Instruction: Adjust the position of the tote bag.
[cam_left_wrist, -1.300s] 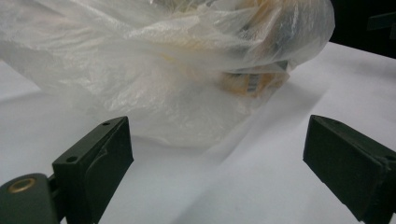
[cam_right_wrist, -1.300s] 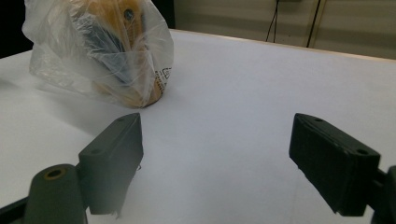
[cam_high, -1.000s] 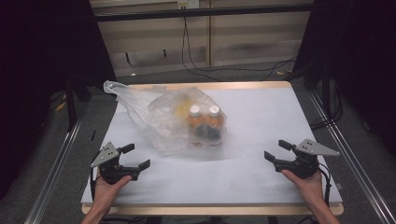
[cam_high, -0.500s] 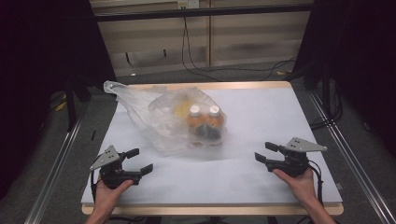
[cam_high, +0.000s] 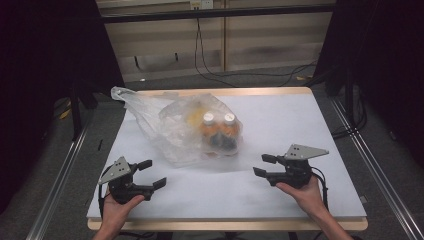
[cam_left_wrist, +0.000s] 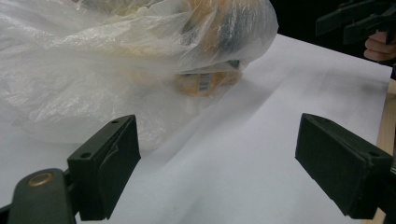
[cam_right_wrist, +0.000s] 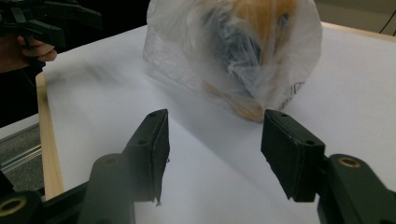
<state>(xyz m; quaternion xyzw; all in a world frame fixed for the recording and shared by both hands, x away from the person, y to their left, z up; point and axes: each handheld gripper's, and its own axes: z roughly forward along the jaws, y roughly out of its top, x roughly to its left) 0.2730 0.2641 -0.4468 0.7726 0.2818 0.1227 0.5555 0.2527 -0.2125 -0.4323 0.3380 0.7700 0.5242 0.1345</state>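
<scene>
**Both tools open and empty, bag lying between and beyond them**

Taking the plastic bag (cam_high: 185, 127) as the landmark: it lies on the white worktop (cam_high: 300, 125), left of centre and toward the far side, with two white-capped bottles (cam_high: 217, 127) inside at its right end. Its long axis runs from a loose twisted tail at the far left down to that bulging right end.

The left tool (cam_high: 152, 174) sits near and to the left of the bag, just short of its near edge. Its jaws stand wide apart with nothing between them, and have just been closing a little. The hand holds it low, pointing right and slightly away.

The right tool (cam_high: 263, 165) sits near and to the right of the bag, close to the bottle end. Its jaws are partly open and empty, and have just been closing. It points left toward the bottles, held level.

The right tool looks slightly nearer the heavy end, the left nearer the loose film.
</scene>
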